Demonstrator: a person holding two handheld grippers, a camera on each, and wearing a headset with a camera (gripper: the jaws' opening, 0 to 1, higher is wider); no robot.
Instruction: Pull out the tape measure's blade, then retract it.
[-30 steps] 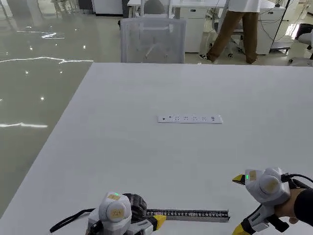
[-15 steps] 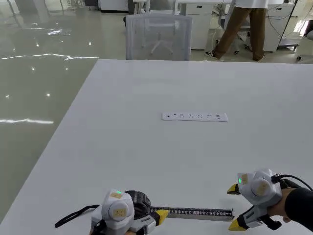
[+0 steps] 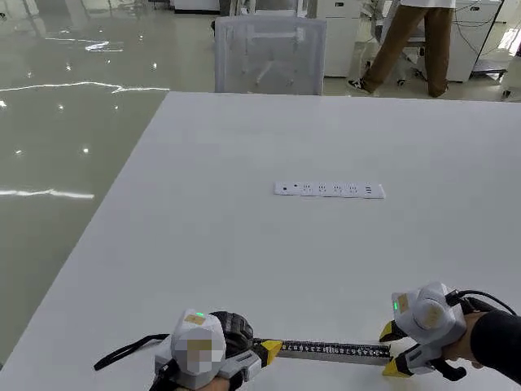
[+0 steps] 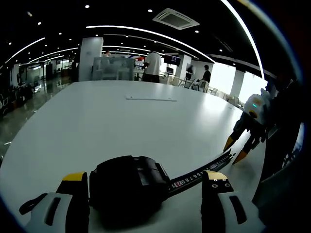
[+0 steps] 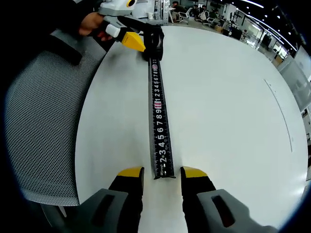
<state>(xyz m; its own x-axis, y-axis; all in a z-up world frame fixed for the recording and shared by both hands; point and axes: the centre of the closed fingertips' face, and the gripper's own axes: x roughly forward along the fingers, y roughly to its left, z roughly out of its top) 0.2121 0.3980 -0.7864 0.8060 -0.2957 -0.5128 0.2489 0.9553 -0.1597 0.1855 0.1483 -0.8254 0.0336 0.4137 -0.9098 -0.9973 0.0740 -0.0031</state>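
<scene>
**Q:** Where does the tape measure lie?
**A:** Along the bottom edge of the head view, on the white table (image 3: 244, 212). The black case (image 3: 232, 332) sits at lower left. The blade (image 5: 156, 104) runs from it flat along the tabletop toward lower right, numbers upward.

**Q:** And the two grippers?
**A:** The left gripper (image 4: 146, 180) stands astride the case with its jaws wide. In the left gripper view one yellow tip is just beside the case at lower left. The other stands apart from it at lower right, and the blade leaves the case past that tip. Whether the near tip actually presses the case cannot be told through the fisheye. The right gripper (image 5: 162, 174), at bottom centre of its own view, has its jaws narrowly parted either side of the blade's free end. A sliver of table shows on each side, so it grips nothing.

**Q:** Which step is in hand?
**A:** Judged from the layout, the pull-out. A length of blade is already out of the case, and the right gripper is placed to take the end.

**Q:** What does the next move call for?
**A:** The right jaws should close on the blade's edges at the tip. They should then draw straight away from the case along the blade's own line, while the left gripper stops the case sliding or turning. A skewed pull could buckle the blade.
</scene>
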